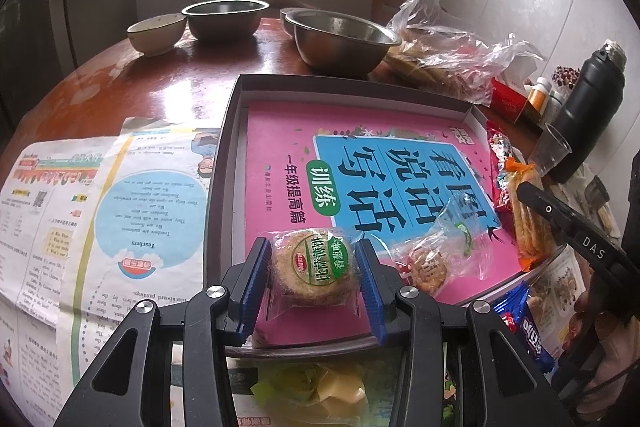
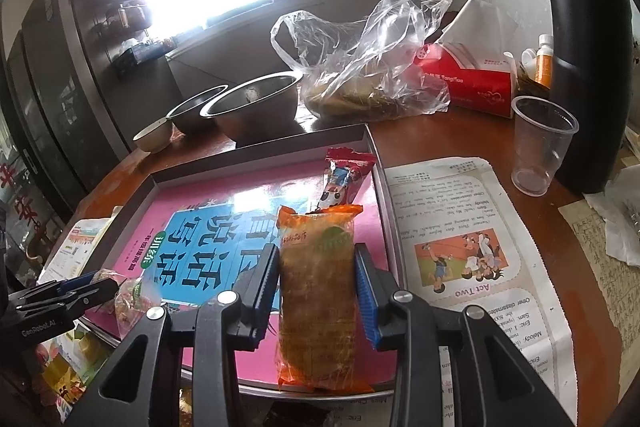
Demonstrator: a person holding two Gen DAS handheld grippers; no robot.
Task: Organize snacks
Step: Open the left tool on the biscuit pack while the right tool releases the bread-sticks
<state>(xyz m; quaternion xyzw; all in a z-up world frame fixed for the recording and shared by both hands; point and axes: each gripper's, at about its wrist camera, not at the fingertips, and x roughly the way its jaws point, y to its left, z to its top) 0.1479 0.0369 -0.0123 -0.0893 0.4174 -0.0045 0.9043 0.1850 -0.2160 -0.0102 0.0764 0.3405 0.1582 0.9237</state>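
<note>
Holding in the left gripper (image 1: 314, 251) a round brown biscuit in a clear wrapper with a green label (image 1: 316, 269), jaws drawn in narrow, blue ribbed pads pressing the wrapper on both sides. Hovering just inside the near rim of the shallow grey cardboard box floored with a pink-and-blue book cover (image 1: 224, 163), toward the middle of that rim. Close on the right, also inside the box, a second clear-wrapped biscuit (image 1: 430, 259), near the held one but apart from it.

Gripping in the right gripper (image 2: 317, 259) a long orange plastic packet of stacked crackers (image 2: 316, 291), jaws likewise narrow, clamped on its two long sides about mid-length. Long axis pointing straight ahead along the fingers, from the box's near rim toward its far wall, parallel with the box's right wall and near it. Just beyond the packet's far end and nearly in line, a red printed snack packet (image 2: 346, 171), inside the box beside the right wall. Cannot tell whether the orange packet's near end rests on the box floor or hangs clear.

Probably a matter of lowering and releasing: orange packet kept parallel with the right wall, end to end with the red one; biscuit set beside its twin near the near rim. No crossing of hands needed, by this reading.
</note>
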